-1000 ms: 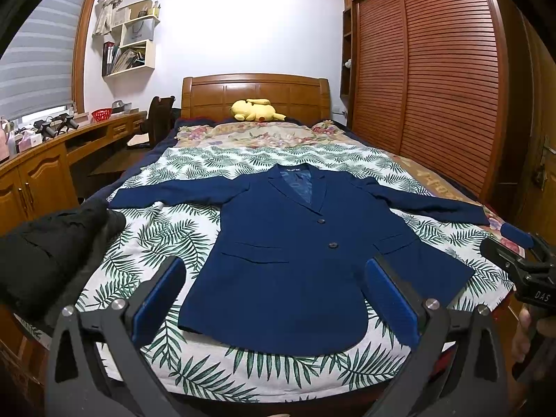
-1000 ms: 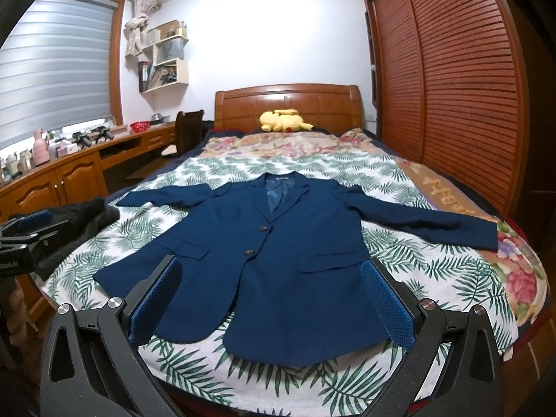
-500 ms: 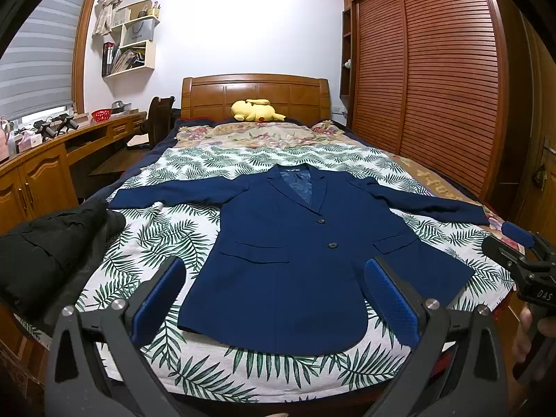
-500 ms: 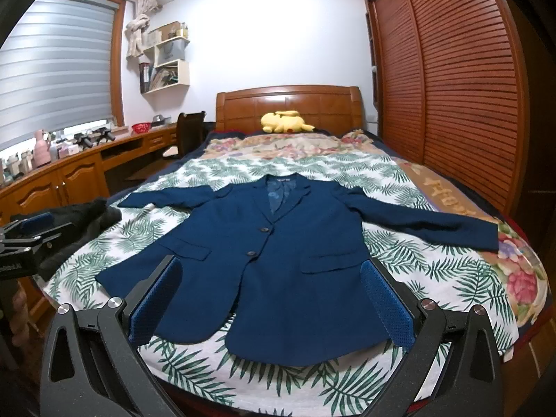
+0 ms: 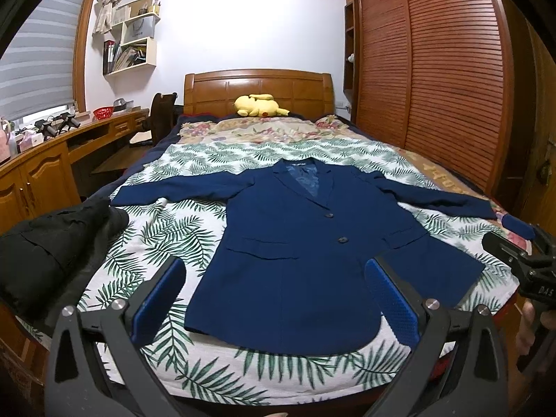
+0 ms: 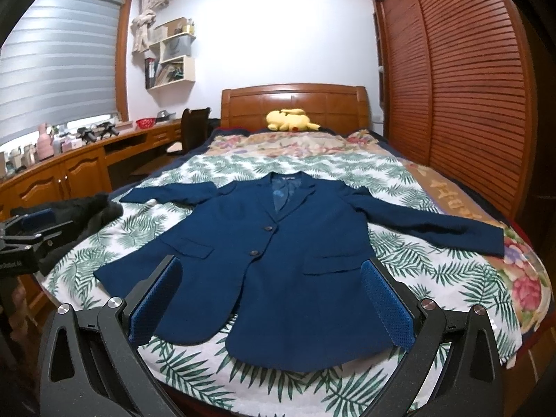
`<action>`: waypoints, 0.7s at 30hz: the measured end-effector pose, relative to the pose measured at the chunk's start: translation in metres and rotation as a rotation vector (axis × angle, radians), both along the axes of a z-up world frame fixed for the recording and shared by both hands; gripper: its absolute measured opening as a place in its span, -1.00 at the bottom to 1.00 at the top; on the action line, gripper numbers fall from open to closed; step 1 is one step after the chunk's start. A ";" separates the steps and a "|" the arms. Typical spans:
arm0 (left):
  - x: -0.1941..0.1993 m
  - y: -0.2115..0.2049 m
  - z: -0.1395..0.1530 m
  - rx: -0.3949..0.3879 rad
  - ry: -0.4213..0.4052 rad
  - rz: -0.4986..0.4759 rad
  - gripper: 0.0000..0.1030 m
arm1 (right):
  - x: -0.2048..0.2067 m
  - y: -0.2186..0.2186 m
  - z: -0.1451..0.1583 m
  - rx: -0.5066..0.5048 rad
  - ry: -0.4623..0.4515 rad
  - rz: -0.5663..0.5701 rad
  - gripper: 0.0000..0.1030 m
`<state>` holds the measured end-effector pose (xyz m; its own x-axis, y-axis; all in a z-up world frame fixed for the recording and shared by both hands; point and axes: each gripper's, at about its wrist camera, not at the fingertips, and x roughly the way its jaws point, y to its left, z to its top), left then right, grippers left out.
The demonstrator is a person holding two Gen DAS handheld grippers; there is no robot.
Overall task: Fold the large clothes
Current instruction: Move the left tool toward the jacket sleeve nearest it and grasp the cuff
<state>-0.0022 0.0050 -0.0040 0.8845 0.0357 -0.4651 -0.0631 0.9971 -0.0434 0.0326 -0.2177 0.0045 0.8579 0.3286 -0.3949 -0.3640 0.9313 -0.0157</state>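
Observation:
A navy blue suit jacket (image 5: 295,253) lies flat and buttoned on the bed, front up, collar toward the headboard, both sleeves spread out to the sides. It also shows in the right wrist view (image 6: 278,264). My left gripper (image 5: 274,299) is open and empty, held above the jacket's hem at the foot of the bed. My right gripper (image 6: 271,299) is open and empty, also above the hem. The right gripper shows at the right edge of the left wrist view (image 5: 521,253); the left gripper shows at the left edge of the right wrist view (image 6: 31,232).
The bed has a palm-leaf sheet (image 5: 166,229). A black garment (image 5: 52,243) is heaped at the bed's left edge. A yellow plush toy (image 5: 259,105) lies by the wooden headboard. A wooden desk (image 5: 41,166) runs along the left; a louvred wardrobe (image 5: 444,80) stands on the right.
Both grippers have drifted very slightly; the view of the jacket has barely shifted. The jacket has not moved and both grippers stay open.

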 end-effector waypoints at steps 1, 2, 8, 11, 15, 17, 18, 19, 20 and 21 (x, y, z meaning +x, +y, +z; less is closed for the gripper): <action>0.003 0.002 -0.002 0.002 0.006 0.004 1.00 | 0.004 0.002 -0.002 -0.002 0.002 0.010 1.00; 0.007 0.004 -0.005 0.001 0.011 0.008 1.00 | 0.008 0.006 -0.005 -0.002 0.005 0.023 1.00; 0.030 0.027 -0.024 -0.009 0.052 0.032 1.00 | 0.046 0.030 -0.029 -0.025 0.032 0.067 1.00; 0.043 0.038 -0.033 -0.010 0.071 0.050 1.00 | 0.064 0.041 -0.040 -0.023 0.048 0.087 1.00; 0.059 0.054 -0.043 -0.001 0.090 0.078 1.00 | 0.087 0.054 -0.046 -0.043 0.035 0.113 1.00; 0.066 0.061 -0.047 -0.006 0.097 0.088 1.00 | 0.095 0.058 -0.047 -0.041 0.029 0.121 1.00; 0.069 0.065 -0.049 -0.008 0.101 0.092 1.00 | 0.100 0.061 -0.046 -0.034 0.023 0.129 1.00; 0.073 0.069 -0.052 -0.008 0.107 0.096 1.00 | 0.104 0.062 -0.045 -0.027 0.016 0.135 1.00; 0.076 0.073 -0.054 -0.006 0.115 0.102 1.00 | 0.108 0.064 -0.043 -0.021 0.006 0.141 1.00; 0.080 0.077 -0.056 -0.004 0.122 0.107 1.00 | 0.111 0.066 -0.042 -0.019 0.003 0.145 1.00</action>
